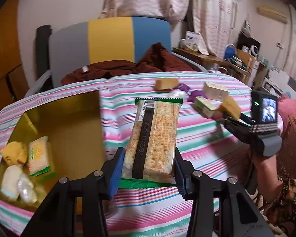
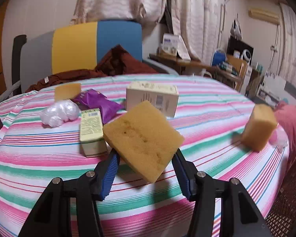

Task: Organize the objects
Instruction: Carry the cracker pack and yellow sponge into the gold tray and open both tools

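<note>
At left, our left gripper pinches the cracker packet above the striped cloth, right of the cardboard box. At right, our right gripper clamps the yellow sponge between its pads.

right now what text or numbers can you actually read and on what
"2025/11/22B2": black strip on the cracker packet held in the left gripper.
Barcode digits and orange print on that packet: too blurred to read.
Green-labelled box and white carton: print too small to read.
Sponge in the right gripper: no text.
</note>
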A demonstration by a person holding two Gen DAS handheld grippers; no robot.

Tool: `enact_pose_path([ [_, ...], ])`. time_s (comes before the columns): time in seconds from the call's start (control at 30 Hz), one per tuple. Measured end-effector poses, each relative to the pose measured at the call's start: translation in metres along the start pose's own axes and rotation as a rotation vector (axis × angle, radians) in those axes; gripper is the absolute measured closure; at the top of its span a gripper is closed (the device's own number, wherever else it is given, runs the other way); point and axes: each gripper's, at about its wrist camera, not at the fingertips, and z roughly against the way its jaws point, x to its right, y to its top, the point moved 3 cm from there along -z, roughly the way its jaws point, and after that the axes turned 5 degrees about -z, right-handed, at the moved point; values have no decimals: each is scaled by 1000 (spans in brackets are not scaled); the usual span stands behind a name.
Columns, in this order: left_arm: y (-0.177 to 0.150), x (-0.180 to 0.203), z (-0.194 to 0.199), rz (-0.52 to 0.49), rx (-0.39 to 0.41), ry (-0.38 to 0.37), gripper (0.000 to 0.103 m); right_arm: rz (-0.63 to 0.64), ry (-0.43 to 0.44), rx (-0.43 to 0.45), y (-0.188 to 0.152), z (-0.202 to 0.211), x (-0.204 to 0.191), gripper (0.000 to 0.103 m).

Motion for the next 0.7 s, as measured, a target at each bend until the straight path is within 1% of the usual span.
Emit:
enact_pose_path([
  [0.07, -4, -14, 2, 23, -4, 18, 56, 19, 2, 11, -1, 3, -3, 48],
  [0.2, -15, -42, 3, 66, -37, 32, 56, 63, 5, 0, -3, 7, -10, 48],
  [0.3, -24, -63, 6, 97, -53, 55, 56, 84, 31, 13, -2, 18, -18, 48],
  [0.37, -28, -74, 10, 108, -47, 77, 56, 77, 69, 30, 0, 31, -25, 48],
  [0.43, -32, -90, 13, 120, -48, 107, 56, 60, 119, 47, 5, 47, -36, 48],
  [0.5, -36, -101, 13, 137, -56, 119, 56, 44, 179, 63, 12, 65, -50, 48],
  [0.63, -49, -125, 8, 177, -97, 137, 56, 20, 317, 78, 19, 101, -86, 48],
  [0.7, -55, -133, 5, 180, -118, 149, 56, 26, 375, 90, 21, 117, -105, 48],
])
